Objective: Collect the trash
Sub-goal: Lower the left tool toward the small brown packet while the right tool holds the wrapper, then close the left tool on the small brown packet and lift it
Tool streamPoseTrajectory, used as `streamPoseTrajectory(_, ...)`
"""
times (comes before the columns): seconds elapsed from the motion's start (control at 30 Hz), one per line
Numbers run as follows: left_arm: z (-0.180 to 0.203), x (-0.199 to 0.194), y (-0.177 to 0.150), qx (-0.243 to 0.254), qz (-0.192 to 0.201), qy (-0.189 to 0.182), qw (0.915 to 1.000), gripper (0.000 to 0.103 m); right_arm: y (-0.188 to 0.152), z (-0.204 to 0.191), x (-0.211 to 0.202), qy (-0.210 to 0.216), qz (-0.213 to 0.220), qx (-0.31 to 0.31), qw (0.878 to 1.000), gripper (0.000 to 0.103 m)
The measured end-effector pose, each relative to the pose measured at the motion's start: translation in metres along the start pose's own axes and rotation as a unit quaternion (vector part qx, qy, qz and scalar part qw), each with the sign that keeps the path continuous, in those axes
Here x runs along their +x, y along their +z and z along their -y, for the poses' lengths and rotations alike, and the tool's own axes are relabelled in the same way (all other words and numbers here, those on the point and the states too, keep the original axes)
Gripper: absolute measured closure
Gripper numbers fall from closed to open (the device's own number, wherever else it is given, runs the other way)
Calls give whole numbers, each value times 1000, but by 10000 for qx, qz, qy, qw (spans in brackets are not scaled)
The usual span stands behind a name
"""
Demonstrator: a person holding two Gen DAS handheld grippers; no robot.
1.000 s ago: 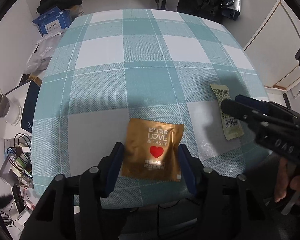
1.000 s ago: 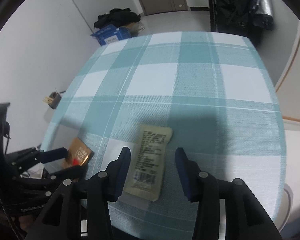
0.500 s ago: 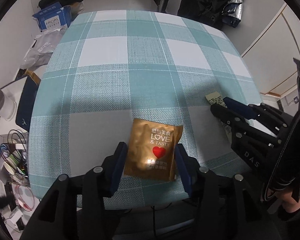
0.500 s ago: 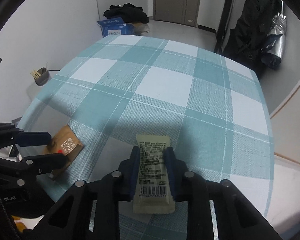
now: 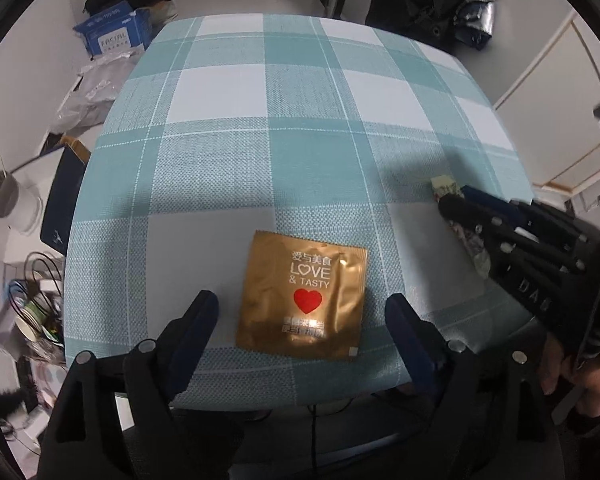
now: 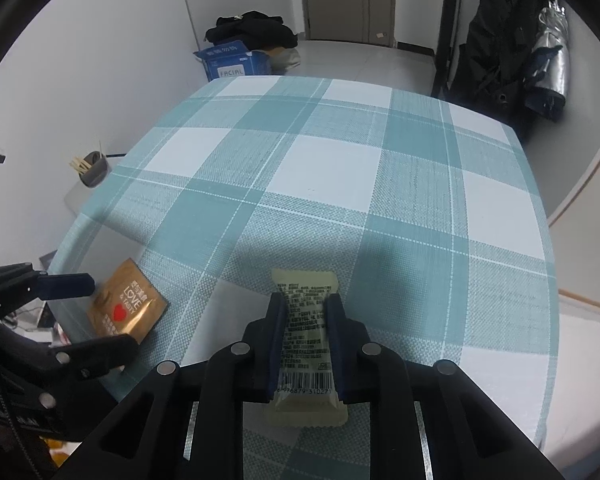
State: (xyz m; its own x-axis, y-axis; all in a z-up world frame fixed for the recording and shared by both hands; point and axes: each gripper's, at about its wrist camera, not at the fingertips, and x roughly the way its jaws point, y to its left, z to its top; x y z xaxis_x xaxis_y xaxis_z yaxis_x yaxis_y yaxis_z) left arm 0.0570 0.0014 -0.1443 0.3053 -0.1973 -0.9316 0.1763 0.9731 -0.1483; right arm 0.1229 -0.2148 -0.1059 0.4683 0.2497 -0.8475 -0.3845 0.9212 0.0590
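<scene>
Two risks: right gripper, closing on pale wrapper, may crumple it loose; left gripper, opening around gold sachet, grips nothing.

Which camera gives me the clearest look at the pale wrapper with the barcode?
The right wrist view: the pale wrapper sits centred, print and barcode facing the camera, pinched between the right gripper jaws. In the left wrist view only its tip and a crumpled edge show at the right, mostly hidden behind that gripper.

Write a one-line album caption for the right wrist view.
Right claw closing on a pale barcoded wrapper over a checked tablecloth.
</scene>
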Motion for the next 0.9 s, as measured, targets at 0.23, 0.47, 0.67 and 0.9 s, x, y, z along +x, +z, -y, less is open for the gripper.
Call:
streamPoseTrajectory(0.23, 19, 14, -4, 581, -137, 555, 9967, 3, 3, 4, -4, 119, 71, 111, 9998, 84)
streamPoseTrajectory(0.47, 7, 4, 1, 365, 39, 604, 9975, 46, 5, 14, -9, 229, 120, 298, 9992, 85)
streamPoseTrajectory(0.67, 3, 3, 3, 357, 40, 578, 9977, 59, 7, 27, -14, 396, 129, 614, 9972, 84)
streamPoseTrajectory(0.9, 0, 3, 4, 109, 117, 437, 9989, 67, 6, 34, -24, 494, 227, 810, 9952, 84)
